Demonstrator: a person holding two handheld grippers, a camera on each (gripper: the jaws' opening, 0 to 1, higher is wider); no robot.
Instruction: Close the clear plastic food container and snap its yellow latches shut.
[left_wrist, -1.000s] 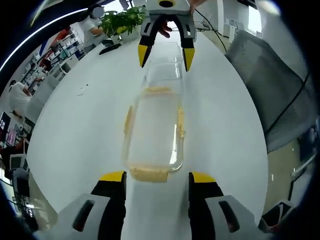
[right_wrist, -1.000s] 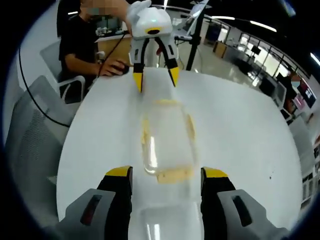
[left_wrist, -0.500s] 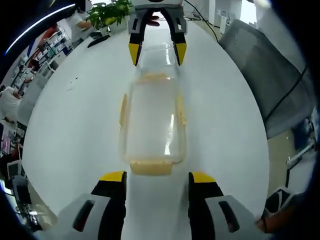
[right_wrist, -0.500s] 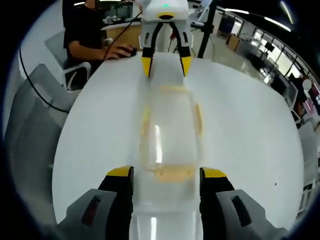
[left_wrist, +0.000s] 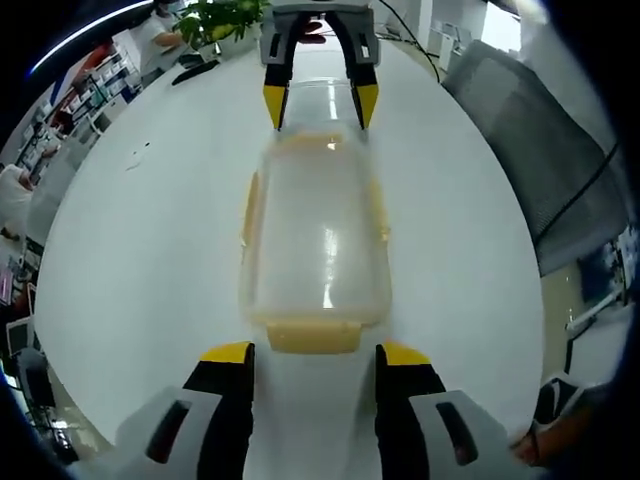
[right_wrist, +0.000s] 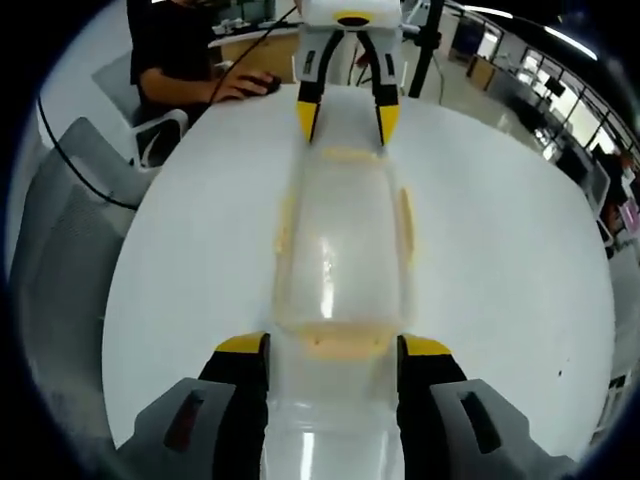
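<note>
**Container between two open grippers, both now closer to it**

Compared with one second ago: both views closer to the container (left_wrist: 314, 235), which looks larger and nearer to each camera. In the left gripper view, right gripper (left_wrist: 317, 105) lower in the picture than before, its yellow tips now at the far end of the container instead of beyond it. In the right gripper view, same for the left gripper (right_wrist: 347, 122), now near the far yellow latch (right_wrist: 348, 155).

Lying flat on the white table (left_wrist: 140, 250), about in the middle. Long axis along the line from one gripper to the other; one short end toward each. Near latch (left_wrist: 314, 336) just ahead of the left gripper (left_wrist: 313, 368) in its own view, between the two yellow-tipped jaws. Yellow side latches (left_wrist: 250, 205) on both long sides.

Left gripper wide apart, holding nothing. Right gripper (right_wrist: 333, 362) also wide apart, a clear plastic part between its jaws; contact with the jaws not possible to tell.

Hard to make out: clear walls against the white table, so lid position and latch state unclear. Upper bodies of both far grippers cut off at the top. Chair (left_wrist: 545, 170) and plant (left_wrist: 222, 17) at the edge, person (right_wrist: 175, 50) partly cut off.
</note>
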